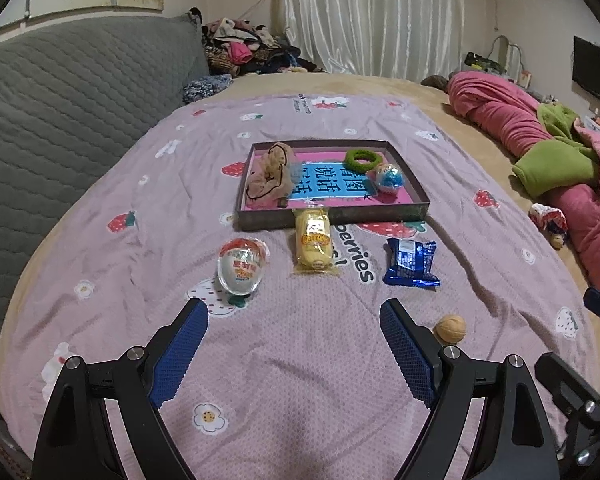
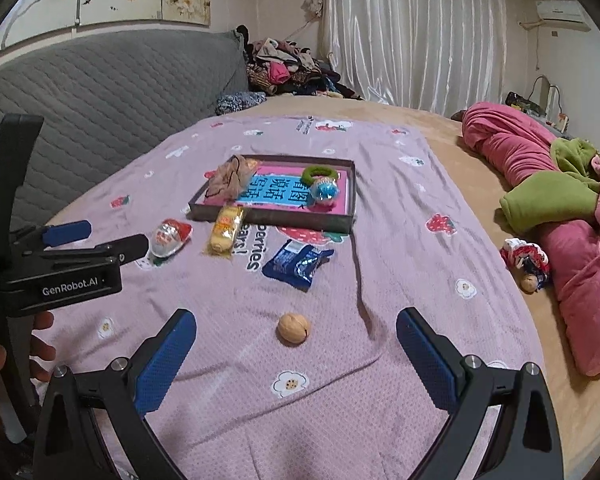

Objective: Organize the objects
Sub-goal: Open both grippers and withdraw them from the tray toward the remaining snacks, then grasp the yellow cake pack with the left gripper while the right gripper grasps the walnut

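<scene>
Bedroom, white curtain (image 1: 372, 16) behind; pink blanket (image 1: 300, 360) covered bed; shallow tray (image 1: 332, 212) held crumpled cloth (image 1: 270, 176), green ring (image 1: 360, 159), blue ball (image 1: 389, 178); egg (image 1: 242, 266), yellow snack (image 1: 314, 240), blue packet (image 1: 411, 262) lay before tray; walnut (image 2: 294, 329) lay between and ahead of right gripper (image 2: 296, 328) fingertips, jaws apart, empty; left gripper (image 1: 294, 312) also spread wide, empty, walnut just right of it.

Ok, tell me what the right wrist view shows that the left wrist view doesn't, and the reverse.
Only the right wrist view shows the right tongs open around the walnut, the whole left tongs from the side, and a hand.

Only the left wrist view shows the left tongs from behind, open, with nothing between them.

Both show the tray, egg-shaped capsule, yellow snack pack, blue packet and walnut.
</scene>
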The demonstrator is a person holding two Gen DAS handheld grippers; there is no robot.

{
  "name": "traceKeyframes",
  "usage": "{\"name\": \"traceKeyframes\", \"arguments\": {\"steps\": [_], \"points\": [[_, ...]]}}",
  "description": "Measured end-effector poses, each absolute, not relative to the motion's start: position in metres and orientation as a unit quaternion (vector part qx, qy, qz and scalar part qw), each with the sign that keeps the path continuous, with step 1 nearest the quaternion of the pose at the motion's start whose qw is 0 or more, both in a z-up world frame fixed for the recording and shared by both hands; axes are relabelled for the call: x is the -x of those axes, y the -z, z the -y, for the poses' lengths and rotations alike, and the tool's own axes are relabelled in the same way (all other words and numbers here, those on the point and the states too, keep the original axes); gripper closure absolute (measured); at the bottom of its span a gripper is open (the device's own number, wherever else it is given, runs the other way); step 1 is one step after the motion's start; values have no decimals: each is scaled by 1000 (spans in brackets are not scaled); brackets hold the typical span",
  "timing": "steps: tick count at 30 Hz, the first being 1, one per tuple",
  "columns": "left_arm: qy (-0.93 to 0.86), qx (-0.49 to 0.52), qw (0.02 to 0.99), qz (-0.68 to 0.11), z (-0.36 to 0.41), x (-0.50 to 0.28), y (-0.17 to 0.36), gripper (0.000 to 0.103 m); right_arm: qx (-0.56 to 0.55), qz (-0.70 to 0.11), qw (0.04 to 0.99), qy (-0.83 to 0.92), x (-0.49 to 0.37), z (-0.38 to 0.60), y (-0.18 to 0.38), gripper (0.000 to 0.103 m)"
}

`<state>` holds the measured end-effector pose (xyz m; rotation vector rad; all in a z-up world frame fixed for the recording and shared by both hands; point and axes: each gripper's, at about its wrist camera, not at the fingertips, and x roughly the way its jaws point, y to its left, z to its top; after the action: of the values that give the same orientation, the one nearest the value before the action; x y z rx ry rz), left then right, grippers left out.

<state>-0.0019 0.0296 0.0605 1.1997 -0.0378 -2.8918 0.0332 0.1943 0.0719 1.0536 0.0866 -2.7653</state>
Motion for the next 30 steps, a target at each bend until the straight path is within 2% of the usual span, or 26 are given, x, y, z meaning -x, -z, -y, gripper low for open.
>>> {"name": "traceKeyframes", "arguments": {"steps": [30], "points": [[910,-414,-12,3,-35,68,8,14,-415,-61,77,905,17,-174,13,2]]}}
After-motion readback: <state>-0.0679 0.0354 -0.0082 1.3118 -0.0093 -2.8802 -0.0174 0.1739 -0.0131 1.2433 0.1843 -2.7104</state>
